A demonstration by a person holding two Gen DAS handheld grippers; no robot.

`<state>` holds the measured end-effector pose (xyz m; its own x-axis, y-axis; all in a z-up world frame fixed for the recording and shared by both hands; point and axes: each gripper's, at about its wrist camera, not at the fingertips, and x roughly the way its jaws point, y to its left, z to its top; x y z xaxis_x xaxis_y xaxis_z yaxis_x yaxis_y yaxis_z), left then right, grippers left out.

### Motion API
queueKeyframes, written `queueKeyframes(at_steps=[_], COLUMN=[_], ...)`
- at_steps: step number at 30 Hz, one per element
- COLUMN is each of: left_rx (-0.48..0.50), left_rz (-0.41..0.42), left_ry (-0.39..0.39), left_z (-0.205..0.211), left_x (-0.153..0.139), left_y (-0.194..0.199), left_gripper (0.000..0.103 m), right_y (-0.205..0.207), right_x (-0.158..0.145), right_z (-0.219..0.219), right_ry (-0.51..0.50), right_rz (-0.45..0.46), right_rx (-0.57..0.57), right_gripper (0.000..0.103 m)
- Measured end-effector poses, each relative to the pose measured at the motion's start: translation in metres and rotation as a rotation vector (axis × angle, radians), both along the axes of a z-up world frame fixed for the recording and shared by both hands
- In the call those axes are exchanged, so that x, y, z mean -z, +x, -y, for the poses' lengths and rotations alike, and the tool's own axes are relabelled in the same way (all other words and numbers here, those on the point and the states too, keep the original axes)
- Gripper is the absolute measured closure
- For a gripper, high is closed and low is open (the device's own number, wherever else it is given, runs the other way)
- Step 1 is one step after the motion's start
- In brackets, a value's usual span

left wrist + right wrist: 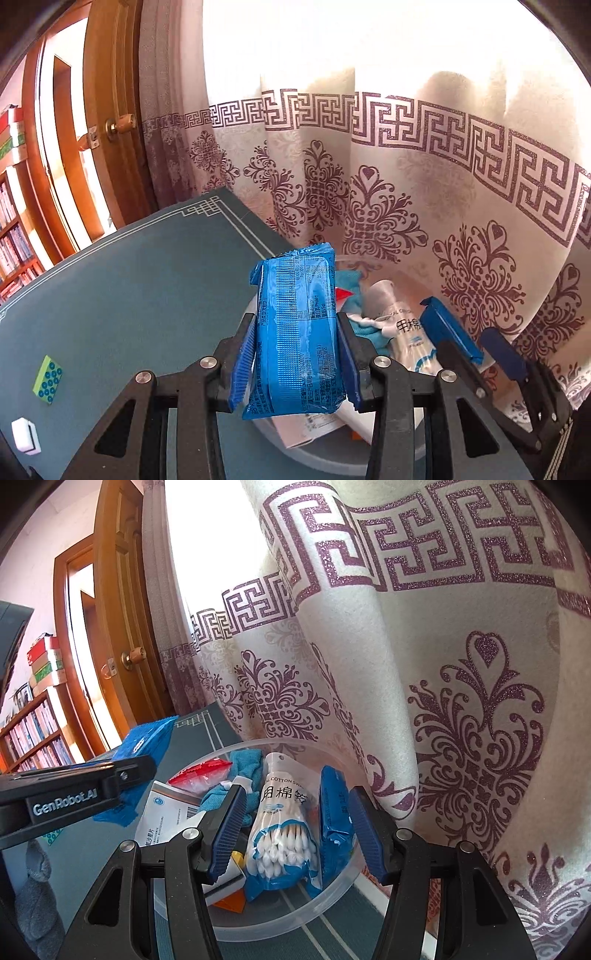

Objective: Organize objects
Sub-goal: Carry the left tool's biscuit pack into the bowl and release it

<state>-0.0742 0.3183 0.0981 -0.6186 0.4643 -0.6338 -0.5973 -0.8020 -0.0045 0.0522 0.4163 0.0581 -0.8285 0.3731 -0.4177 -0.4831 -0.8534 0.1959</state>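
The left gripper (pixel 295 354) has its blue ribbed fingers (pixel 243 362) clamped on either side of a shiny blue foil snack packet (pixel 299 332), which stands lengthwise between them and is lifted over the near edge of a round clear plastic tub (pixel 325 904).

The right gripper (pixel 295 842) hangs over that same tub with its fingers (pixel 227 834) spread apart. Between them sit a clear bag of white cotton swabs (pixel 280 834) and, against the right finger, a second blue foil packet (pixel 334 823) standing on edge — whether the pad actually touches it, I cannot tell.

Also in the tub are a teal cloth (pixel 243 764), a small red-topped zip bag (pixel 201 773), a white carton with printed text (pixel 162 812) and something orange (pixel 231 901) at the bottom.

The tub rests on a dark green mat with pale border lines (pixel 110 295), close against a cream curtain with a purple pattern (pixel 406 184). Well off to the left on the mat lie a green-and-blue studded toy brick (pixel 47 379) and a small white block (pixel 26 435).
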Motion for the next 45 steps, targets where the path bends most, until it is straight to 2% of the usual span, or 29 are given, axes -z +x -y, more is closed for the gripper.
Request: queueKeyframes(at_steps=[2, 4, 5, 14, 16, 19, 24, 32, 38, 45], left_rx=[0.011, -0.007, -0.017, -0.098, -0.112, -0.125, -0.139, -0.062, 0.021, 0.03], left_rz=[0.02, 0.009, 0.007, 0.052, 0.052, 0.047, 0.072, 0.136, 0.151, 0.132], left_ry=[0.022, 0.045, 0.052, 0.054, 0.05, 0.054, 0.071, 0.05, 0.014, -0.018], left_z=[-0.002, 0.004, 0.007, 0.031, 0.035, 0.043, 0.06, 0.076, 0.062, 0.036], left_x=[0.002, 0.003, 0.003, 0.01, 0.012, 0.012, 0.013, 0.028, 0.039, 0.048], left_y=[-0.002, -0.001, -0.001, -0.006, -0.004, 0.001, 0.01, 0.048, 0.073, 0.067], left_gripper=[0.048, 0.031, 0.029, 0.027, 0.02, 0.015, 0.012, 0.01, 0.007, 0.007], right_y=[0.0, 0.0, 0.0, 0.001, 0.001, 0.002, 0.001, 0.001, 0.004, 0.005], right_x=[0.001, 0.001, 0.001, 0.002, 0.002, 0.003, 0.001, -0.001, -0.002, -0.002], right_z=[-0.001, 0.0, 0.0, 0.003, 0.003, 0.005, 0.003, 0.002, -0.002, -0.004], right_ry=[0.0, -0.001, -0.001, 0.004, 0.004, 0.005, 0.005, 0.01, 0.005, 0.005], right_rz=[-0.001, -0.001, -0.001, -0.007, -0.009, -0.015, -0.029, -0.041, -0.051, -0.057], right_rx=[-0.001, -0.003, -0.002, -0.005, -0.005, -0.005, 0.005, 0.024, 0.042, 0.055], right_gripper=[0.044, 0.044, 0.044, 0.044, 0.044, 0.044, 0.044, 0.044, 0.044, 0.044])
